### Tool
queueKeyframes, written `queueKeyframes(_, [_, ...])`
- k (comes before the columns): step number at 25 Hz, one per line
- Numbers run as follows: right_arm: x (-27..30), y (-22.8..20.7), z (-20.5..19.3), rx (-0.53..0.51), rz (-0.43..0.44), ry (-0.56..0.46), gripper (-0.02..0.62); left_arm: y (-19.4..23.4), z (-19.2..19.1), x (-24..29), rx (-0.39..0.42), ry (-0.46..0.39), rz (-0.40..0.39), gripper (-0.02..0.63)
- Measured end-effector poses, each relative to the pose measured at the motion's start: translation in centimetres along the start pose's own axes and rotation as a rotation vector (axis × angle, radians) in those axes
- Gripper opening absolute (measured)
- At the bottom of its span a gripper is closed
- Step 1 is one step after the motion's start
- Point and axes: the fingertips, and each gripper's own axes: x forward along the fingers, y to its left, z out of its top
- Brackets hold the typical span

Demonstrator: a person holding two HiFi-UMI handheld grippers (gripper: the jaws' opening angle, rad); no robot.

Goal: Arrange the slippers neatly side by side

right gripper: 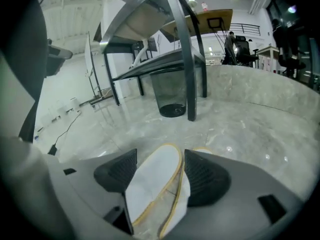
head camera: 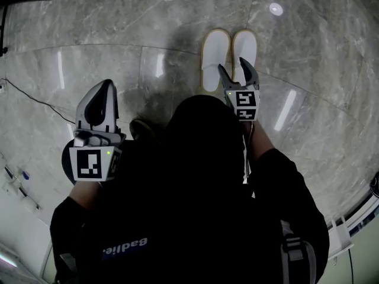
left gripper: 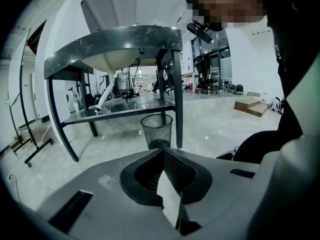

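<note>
We list: white slippers [head camera: 214, 58] side by side on glossy grey marble floor [head camera: 177, 16] (metal table [left gripper: 115, 36] and mesh bin [left gripper: 156, 130] beyond), right gripper [head camera: 233, 65] over them, jaws spread, left gripper [head camera: 110, 83] jaws together, empty.

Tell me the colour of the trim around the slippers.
Yellowish-tan trim on white slippers; it shows best in the right gripper view.

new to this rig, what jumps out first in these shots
Two white slippers lie side by side on the marble floor, top centre of the head view. The right gripper hangs over them with jaws open; the left gripper, jaws shut, is off to the left. A mesh bin stands under a metal table.
</note>
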Motion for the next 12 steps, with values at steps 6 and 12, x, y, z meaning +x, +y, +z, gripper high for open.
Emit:
queueKeyframes(6, [-2.2,-2.6,2.7,0.054,-0.074,-0.032,0.278,-1.0,0.7,2.5,-0.017,-0.028,-0.041,-0.003])
queueKeyframes(12, [-5.2,-4.5,6.1,0.099,-0.164,-0.089,0.278,-0.3,1.2,2.5,-0.035,-0.058,-0.062,-0.003])
